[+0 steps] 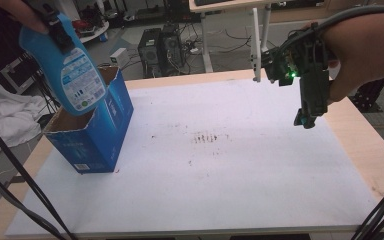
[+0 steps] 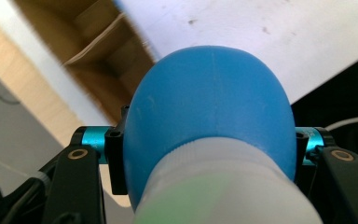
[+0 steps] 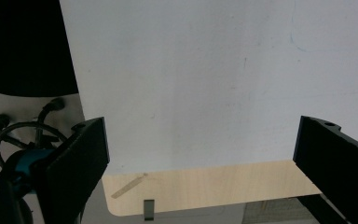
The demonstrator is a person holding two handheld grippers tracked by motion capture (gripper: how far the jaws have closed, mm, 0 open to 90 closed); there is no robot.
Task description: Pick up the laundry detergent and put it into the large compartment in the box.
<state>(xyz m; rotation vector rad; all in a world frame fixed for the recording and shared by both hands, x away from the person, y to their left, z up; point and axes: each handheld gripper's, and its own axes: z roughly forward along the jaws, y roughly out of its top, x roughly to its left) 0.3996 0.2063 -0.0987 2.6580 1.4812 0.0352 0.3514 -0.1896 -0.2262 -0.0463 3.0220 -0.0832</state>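
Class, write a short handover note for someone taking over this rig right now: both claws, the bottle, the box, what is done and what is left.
Left claw: shut on the blue bottle, held tilted, base down, over the open box at the table's left.
Right claw: open, holding nothing, raised over the table's right side.
Done: bottle gripped and brought above the box mouth.
Left: probably lower the bottle into the box and release it.

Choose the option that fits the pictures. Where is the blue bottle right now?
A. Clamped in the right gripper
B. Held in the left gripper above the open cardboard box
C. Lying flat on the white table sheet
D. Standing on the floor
B: the left gripper clamps the blue bottle, which hangs tilted over the open box.
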